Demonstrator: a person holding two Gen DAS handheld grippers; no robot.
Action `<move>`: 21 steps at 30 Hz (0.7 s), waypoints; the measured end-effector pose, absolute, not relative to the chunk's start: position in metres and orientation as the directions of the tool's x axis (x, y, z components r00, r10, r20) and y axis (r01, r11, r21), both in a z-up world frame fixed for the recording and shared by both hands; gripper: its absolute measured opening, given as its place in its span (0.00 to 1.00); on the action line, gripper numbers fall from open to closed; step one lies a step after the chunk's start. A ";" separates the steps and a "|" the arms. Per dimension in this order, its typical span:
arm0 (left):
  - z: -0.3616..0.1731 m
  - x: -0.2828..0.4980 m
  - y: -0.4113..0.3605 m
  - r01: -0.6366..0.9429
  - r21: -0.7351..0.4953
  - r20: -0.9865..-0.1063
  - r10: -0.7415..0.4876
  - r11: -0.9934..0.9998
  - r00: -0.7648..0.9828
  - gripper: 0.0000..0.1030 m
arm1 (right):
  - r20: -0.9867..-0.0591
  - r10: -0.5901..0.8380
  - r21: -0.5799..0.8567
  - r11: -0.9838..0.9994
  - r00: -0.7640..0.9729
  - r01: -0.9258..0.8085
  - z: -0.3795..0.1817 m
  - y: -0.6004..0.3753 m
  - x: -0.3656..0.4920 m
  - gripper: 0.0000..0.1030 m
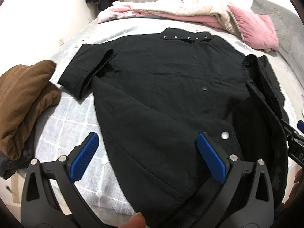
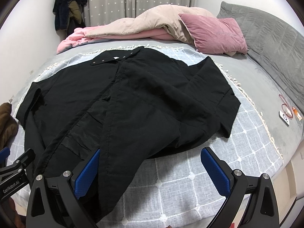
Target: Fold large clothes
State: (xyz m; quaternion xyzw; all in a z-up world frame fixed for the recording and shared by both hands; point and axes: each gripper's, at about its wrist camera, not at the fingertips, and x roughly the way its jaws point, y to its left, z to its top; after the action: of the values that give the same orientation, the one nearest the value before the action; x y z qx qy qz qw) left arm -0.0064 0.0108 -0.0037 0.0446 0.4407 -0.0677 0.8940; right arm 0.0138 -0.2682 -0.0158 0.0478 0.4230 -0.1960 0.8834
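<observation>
A large black coat (image 1: 171, 87) lies spread face-up on a pale checked blanket (image 2: 180, 180) that covers the bed, its collar with a row of metal snaps toward the far side and its hem at the near edge. The left gripper (image 1: 150, 155) hangs over the hem with its blue-padded jaws wide apart, nothing between them; one pad sits above the blanket, the other above the coat near a silver snap button (image 1: 225, 135). The right gripper (image 2: 150, 172) is likewise spread wide and empty, its left pad just beside the front panel of the coat, which is folded over toward the middle, its right pad over bare blanket. The coat's left sleeve (image 1: 85, 70) is doubled back on itself; the other sleeve (image 2: 214, 93) lies out flat. At the left edge of the bed sits a crumpled brown garment (image 1: 24, 102), near the sleeve but apart from it. Beyond the collar lie a heap of pink and cream bedding (image 2: 136, 26), a pink pillow (image 2: 214, 34) and a grey quilted cushion (image 2: 266, 43). Small items with a red cord (image 2: 286, 112) rest on the grey sheet to the right. Dark clothes (image 2: 68, 9) hang by the curtain.
</observation>
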 end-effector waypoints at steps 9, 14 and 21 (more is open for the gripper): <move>-0.001 0.011 0.016 0.277 -0.042 -0.798 -0.199 0.960 0.569 1.00 | -0.781 -0.246 -0.028 0.932 0.574 0.362 0.003 -0.279 0.030 1.00; -0.001 0.029 0.033 0.270 -0.201 -0.792 -0.318 0.942 0.521 0.99 | -0.788 -0.184 0.053 0.930 0.587 0.363 0.017 -0.295 0.067 1.00; -0.024 0.043 0.032 0.226 -0.246 -0.823 -0.326 0.943 0.464 0.99 | -0.868 -0.105 0.107 0.915 0.486 0.390 -0.033 -0.316 0.112 0.59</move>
State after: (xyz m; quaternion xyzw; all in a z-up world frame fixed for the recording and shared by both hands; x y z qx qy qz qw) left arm 0.0431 0.0317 -0.0239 -0.0511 0.4917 -0.1615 0.8541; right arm 0.1118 -0.3158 -0.0327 0.1464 0.4858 -0.1456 0.8493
